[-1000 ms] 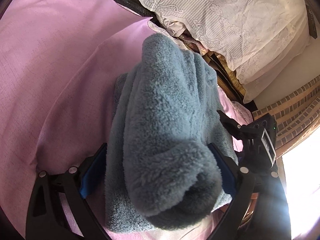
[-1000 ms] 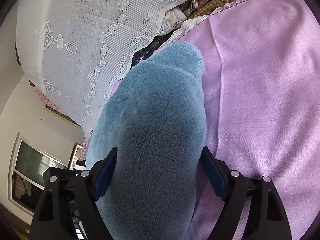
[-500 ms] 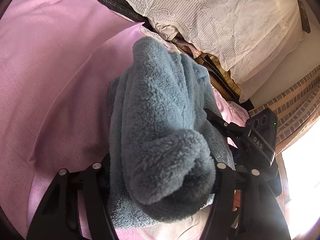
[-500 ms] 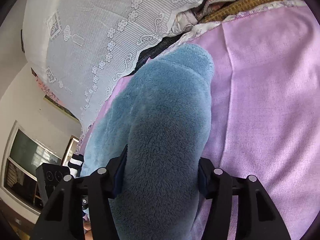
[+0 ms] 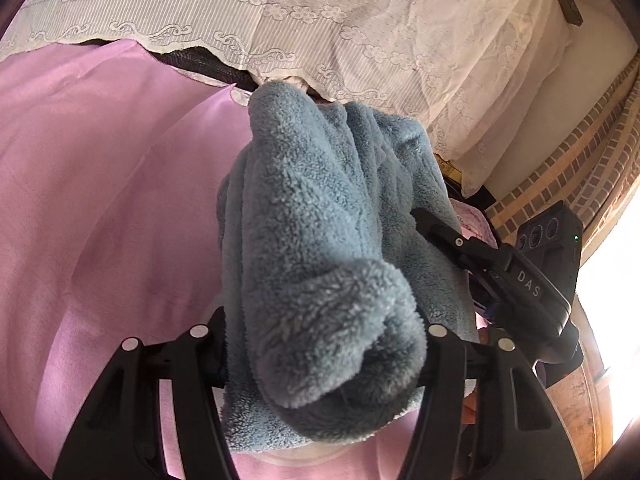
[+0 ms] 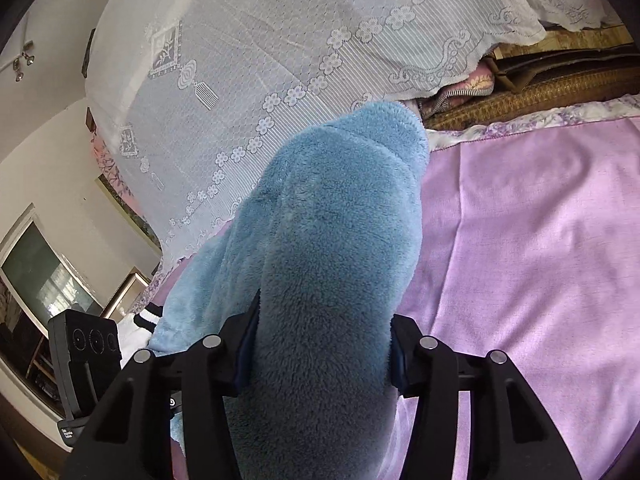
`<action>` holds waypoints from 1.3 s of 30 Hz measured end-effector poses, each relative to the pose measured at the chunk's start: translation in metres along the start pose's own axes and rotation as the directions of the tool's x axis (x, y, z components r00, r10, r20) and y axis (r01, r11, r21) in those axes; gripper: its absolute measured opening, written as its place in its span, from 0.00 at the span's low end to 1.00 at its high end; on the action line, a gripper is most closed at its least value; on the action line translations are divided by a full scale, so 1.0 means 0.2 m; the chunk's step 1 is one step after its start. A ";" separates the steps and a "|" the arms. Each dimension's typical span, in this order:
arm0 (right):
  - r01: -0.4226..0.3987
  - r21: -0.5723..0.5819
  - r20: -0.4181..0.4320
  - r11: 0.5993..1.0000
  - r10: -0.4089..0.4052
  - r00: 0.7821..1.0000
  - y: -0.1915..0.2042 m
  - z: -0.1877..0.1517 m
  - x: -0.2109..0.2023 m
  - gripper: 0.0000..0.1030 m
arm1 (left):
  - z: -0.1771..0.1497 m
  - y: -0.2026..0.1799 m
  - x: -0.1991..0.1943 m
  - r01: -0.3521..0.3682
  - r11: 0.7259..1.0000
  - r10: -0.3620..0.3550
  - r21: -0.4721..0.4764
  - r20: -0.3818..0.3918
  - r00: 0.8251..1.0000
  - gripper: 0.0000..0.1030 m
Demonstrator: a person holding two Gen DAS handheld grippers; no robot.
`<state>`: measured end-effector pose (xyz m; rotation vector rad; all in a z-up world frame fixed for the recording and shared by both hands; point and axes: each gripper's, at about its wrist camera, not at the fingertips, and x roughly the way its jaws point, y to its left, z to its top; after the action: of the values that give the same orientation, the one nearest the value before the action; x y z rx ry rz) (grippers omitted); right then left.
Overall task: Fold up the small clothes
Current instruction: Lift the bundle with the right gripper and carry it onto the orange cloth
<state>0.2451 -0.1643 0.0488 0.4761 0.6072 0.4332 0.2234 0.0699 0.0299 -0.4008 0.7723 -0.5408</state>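
Pink bedsheet (image 5: 100,200) lies under a fluffy blue fleece garment (image 5: 320,240); left gripper (image 5: 324,344) and right gripper (image 6: 322,344), jaws just closing, both clamp it.

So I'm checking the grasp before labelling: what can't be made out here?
- Left claw pads, left wrist view: buried in the fleece.
- Right claw fingertips, right wrist view: fleece covers them.
- Garment type: bunched, lower end cut off by the edge.
- Sheet under the fleece: hidden.

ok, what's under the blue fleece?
Under the fleece, held by both grippers: pink sheet. Directly beneath the bundle is covered.
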 end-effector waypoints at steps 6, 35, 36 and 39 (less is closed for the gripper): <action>0.040 0.006 0.049 0.999 -0.040 0.998 -0.12 0.01 -0.34 0.51 | -0.04 -0.30 0.03 0.034 0.996 -0.032 0.080 -0.036 0.999 0.56; 0.294 0.252 0.345 0.922 -0.369 0.863 -1.51 0.26 -1.90 0.51 | -0.35 -2.19 1.11 0.283 0.863 -0.192 0.419 -0.246 0.950 0.56; 0.295 0.264 0.339 0.918 -0.375 0.863 -1.57 0.27 -1.91 0.51 | -0.35 -2.21 1.15 0.285 0.863 -0.192 0.417 -0.252 0.948 0.56; 0.304 0.303 0.305 0.903 -0.394 0.867 -1.71 0.26 -1.88 0.51 | -0.39 -2.21 1.30 0.289 0.872 -0.183 0.394 -0.284 0.941 0.56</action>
<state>0.0830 -0.6493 0.0648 0.6497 0.3777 -0.0860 0.1829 -0.4449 0.0701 -0.0137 0.8107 -0.9858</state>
